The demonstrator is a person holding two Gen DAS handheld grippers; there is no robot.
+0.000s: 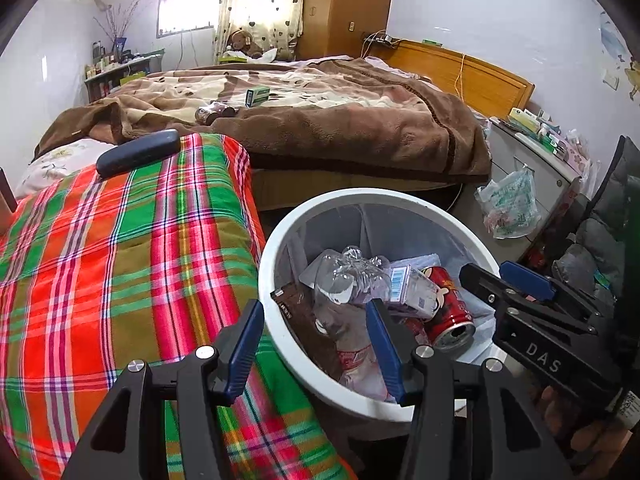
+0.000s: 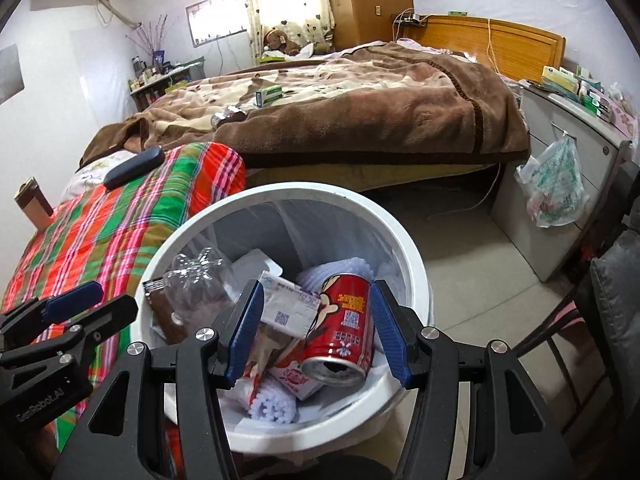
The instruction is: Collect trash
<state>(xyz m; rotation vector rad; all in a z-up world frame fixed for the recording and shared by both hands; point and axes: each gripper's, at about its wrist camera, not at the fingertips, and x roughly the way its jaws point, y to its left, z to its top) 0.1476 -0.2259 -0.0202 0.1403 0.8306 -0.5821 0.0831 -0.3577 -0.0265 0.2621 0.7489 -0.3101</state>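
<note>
A white trash bin (image 1: 276, 320) (image 2: 404, 240) stands on the floor beside the plaid-covered bed. It holds a red can (image 1: 450, 308) (image 2: 344, 328), a crushed clear plastic bottle (image 1: 348, 276) (image 2: 196, 280), paper packets (image 2: 286, 310) and a brown wrapper (image 1: 296, 308). My left gripper (image 1: 316, 346) is open and empty over the bin's near left rim. My right gripper (image 2: 316, 330) is open and empty above the bin, with the can lying below between its fingers. On the brown blanket lie a green-white box (image 1: 257, 95) (image 2: 269, 94) and a crumpled bottle (image 1: 212, 113) (image 2: 228, 115).
A plaid quilt (image 1: 120, 260) with a dark glasses case (image 1: 138, 152) (image 2: 134, 167) lies left of the bin. A grey bedside cabinet (image 2: 560, 184) with a hanging plastic bag (image 2: 556, 184) stands at right. A dark chair (image 2: 612, 300) is at far right.
</note>
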